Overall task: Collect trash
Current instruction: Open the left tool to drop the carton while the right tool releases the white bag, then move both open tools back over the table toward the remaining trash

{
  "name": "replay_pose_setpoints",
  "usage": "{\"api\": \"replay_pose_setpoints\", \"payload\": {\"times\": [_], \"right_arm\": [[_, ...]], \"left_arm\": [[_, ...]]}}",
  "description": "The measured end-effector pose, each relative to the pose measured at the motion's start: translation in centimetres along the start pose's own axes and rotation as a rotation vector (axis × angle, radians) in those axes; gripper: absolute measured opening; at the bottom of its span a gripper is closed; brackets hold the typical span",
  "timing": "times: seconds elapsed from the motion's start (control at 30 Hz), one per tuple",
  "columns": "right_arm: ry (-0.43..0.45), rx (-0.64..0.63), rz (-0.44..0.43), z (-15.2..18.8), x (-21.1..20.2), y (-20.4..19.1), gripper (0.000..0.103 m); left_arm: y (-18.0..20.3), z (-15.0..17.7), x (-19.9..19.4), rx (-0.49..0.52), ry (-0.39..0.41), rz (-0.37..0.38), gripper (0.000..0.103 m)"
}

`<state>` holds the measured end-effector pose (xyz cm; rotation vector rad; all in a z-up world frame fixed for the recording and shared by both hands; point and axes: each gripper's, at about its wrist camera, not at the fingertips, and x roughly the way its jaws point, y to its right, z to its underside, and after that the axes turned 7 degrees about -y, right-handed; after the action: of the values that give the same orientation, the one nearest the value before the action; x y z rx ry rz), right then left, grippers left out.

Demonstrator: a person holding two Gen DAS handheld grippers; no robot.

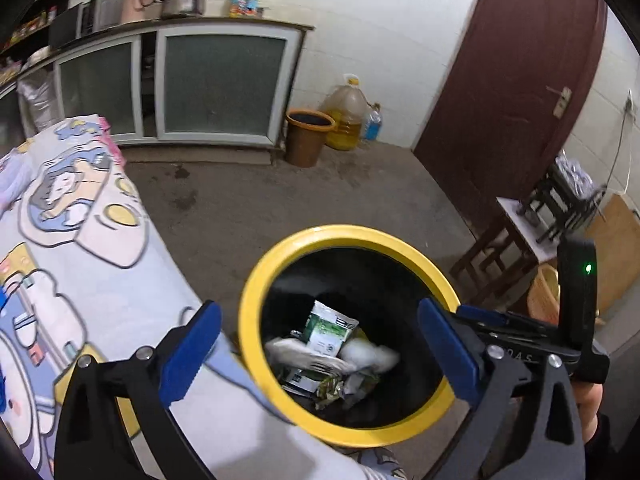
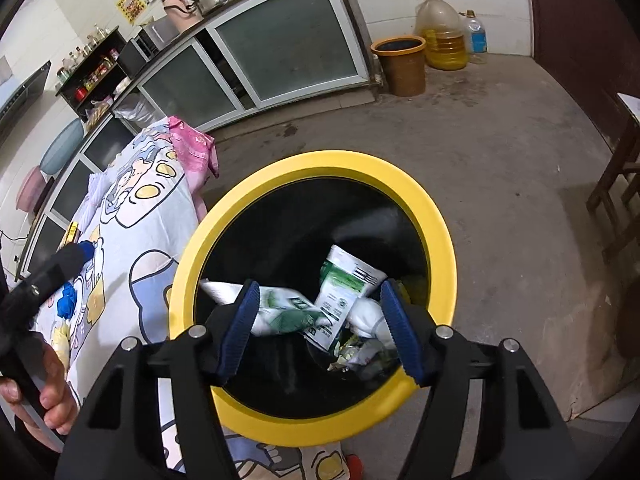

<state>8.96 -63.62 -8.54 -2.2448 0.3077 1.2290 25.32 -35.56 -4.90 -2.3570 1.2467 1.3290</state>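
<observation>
A black bin with a yellow rim [image 1: 256,280] [image 2: 436,216] stands beside the cloth-covered table. Inside lie a green-and-white packet [image 1: 326,330] [image 2: 346,284], a white crumpled wad [image 1: 372,354] and other wrappers. My left gripper [image 1: 320,354] hangs over the bin's mouth, jaws wide open with nothing between the blue pads [image 1: 196,352]. My right gripper [image 2: 320,332] is also above the bin and open. A blurred white-and-green wrapper [image 2: 288,312] shows loose below its pads, inside the bin. In the right wrist view, a hand [image 2: 44,392] holds the left gripper's handle at the left edge.
The table's cartoon-print cloth [image 1: 100,280] [image 2: 140,240] lies left of the bin. A brown bucket [image 1: 308,136], an oil jug [image 1: 346,120] and a small bottle stand by the far wall near glass-front cabinets [image 1: 200,84]. A dark red door [image 1: 520,80], a wooden stool [image 1: 512,248] and a woven basket [image 1: 544,296] are on the right.
</observation>
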Motion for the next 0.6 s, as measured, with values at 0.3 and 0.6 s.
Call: {"api": "replay_pose_setpoints", "payload": {"times": [0.3,0.6], "right_arm": [[0.016,-0.078,-0.019,0.5,-0.9,-3.0,0.06],[0.022,-0.221,-0.082,0.2,-0.5,-10.8,0.06]], "left_arm": [[-3.8,2.2,-7.8,-0.003,0.103,-0.045,0.095],[-10.6,8.0,-17.7,-0.03,0.179,-0.187,0.095]]}}
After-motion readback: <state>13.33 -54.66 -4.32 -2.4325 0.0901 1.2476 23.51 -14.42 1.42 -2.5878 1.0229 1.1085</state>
